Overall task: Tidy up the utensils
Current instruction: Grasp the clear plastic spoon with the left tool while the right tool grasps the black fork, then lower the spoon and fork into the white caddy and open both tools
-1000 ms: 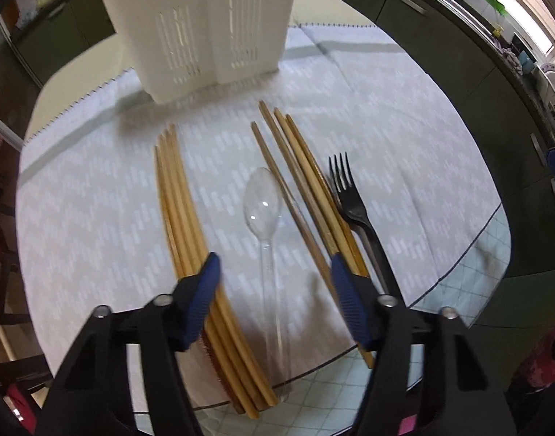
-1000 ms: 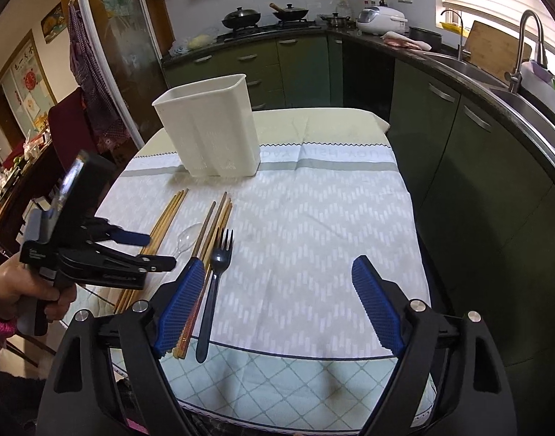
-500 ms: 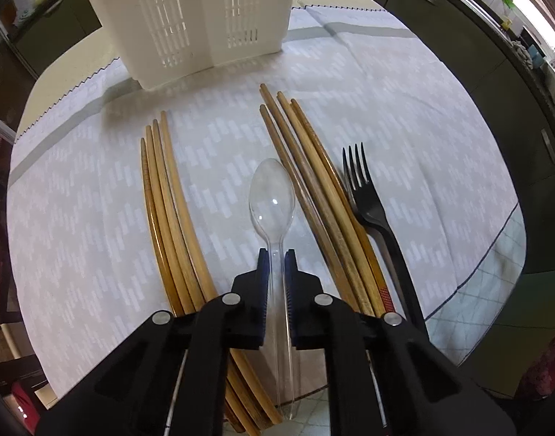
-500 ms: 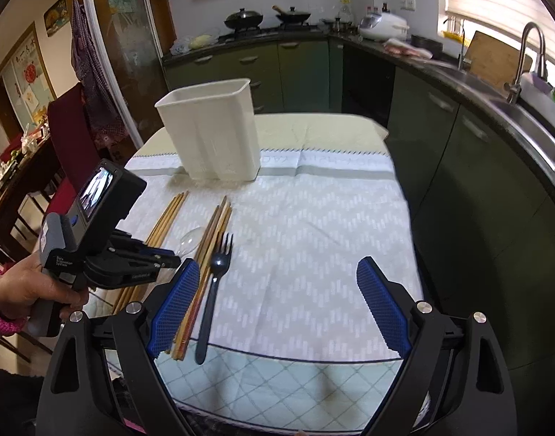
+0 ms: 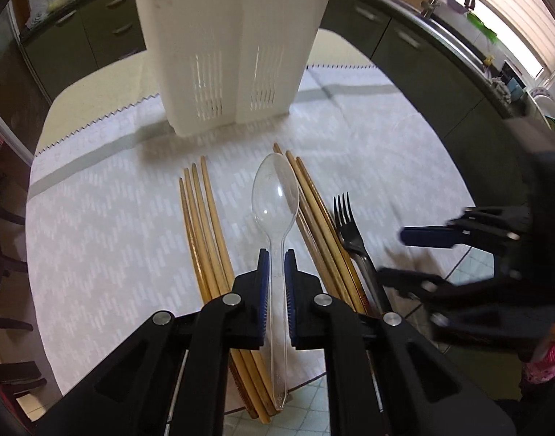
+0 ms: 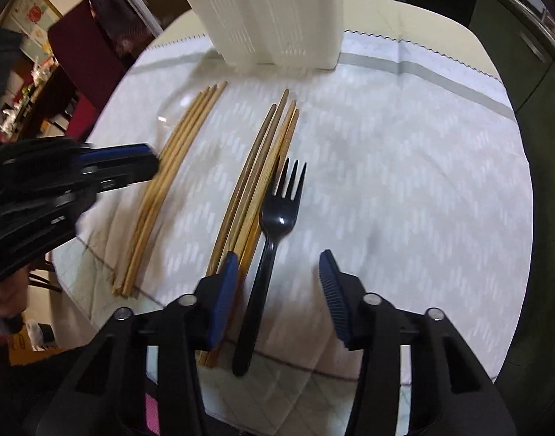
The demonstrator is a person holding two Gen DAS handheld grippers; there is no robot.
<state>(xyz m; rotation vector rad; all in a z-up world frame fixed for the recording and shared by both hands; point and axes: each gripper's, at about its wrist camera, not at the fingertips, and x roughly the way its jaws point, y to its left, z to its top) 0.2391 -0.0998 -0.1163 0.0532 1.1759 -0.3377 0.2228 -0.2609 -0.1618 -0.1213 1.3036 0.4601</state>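
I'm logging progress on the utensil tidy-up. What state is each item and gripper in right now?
clear spoon: clamped by its handle, lifted off the cloth
left gripper: shut on the clear spoon
black fork: flat on the cloth, handle between the jaws, not gripped
right gripper: closing around the fork handle, pads not touching
left chopstick bundle: lying flat
right chopstick bundle: lying flat beside the fork
white holder: upright

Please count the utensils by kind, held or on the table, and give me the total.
Chopsticks, left bundle: 4
Chopsticks, right bundle: 4
Clear plastic spoon: 1
Black plastic fork: 1
Total: 10
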